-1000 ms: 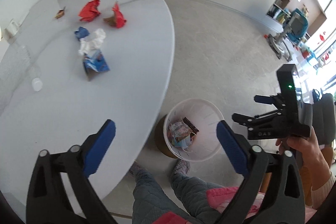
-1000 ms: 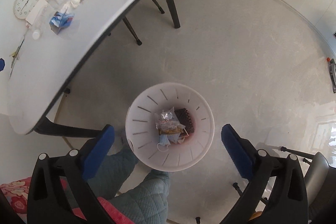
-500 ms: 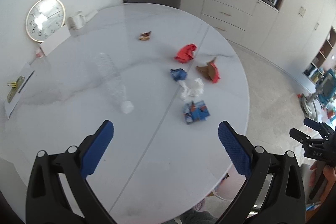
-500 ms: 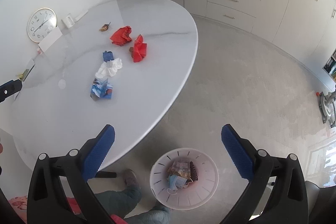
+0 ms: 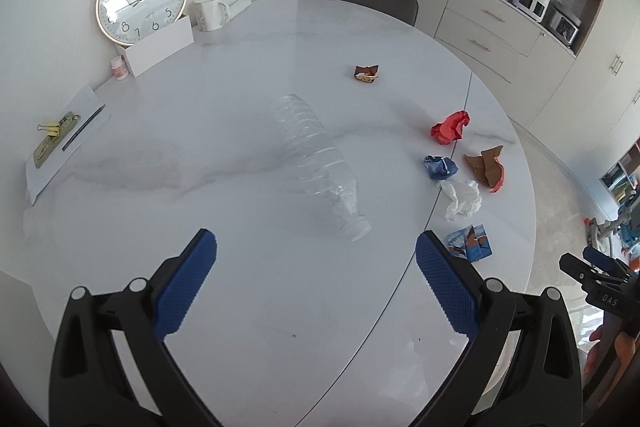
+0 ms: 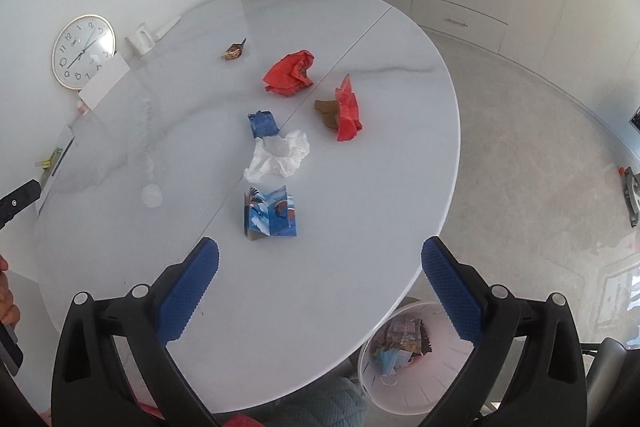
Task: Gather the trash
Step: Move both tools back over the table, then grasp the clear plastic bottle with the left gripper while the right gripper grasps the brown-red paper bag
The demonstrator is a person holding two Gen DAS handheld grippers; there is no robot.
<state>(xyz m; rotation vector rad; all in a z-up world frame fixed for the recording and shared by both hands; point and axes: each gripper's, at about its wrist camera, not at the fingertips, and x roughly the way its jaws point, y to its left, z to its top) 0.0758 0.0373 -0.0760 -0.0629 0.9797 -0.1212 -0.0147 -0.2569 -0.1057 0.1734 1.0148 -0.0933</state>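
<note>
Two handheld grippers hover above a white oval table, both empty. The left gripper, at the bottom of its view, has its blue pads spread wide; just above it, mid-frame, lies a clear plastic bottle on its side, cap toward the camera. The right gripper is likewise spread, with a blue printed wrapper just above it, then white crumpled paper, a blue scrap and red wads higher up. A white bin holding some trash sits at lower right, under the table edge. This looks like the approach to another pickup: lower over the nearest piece and close.
</note>
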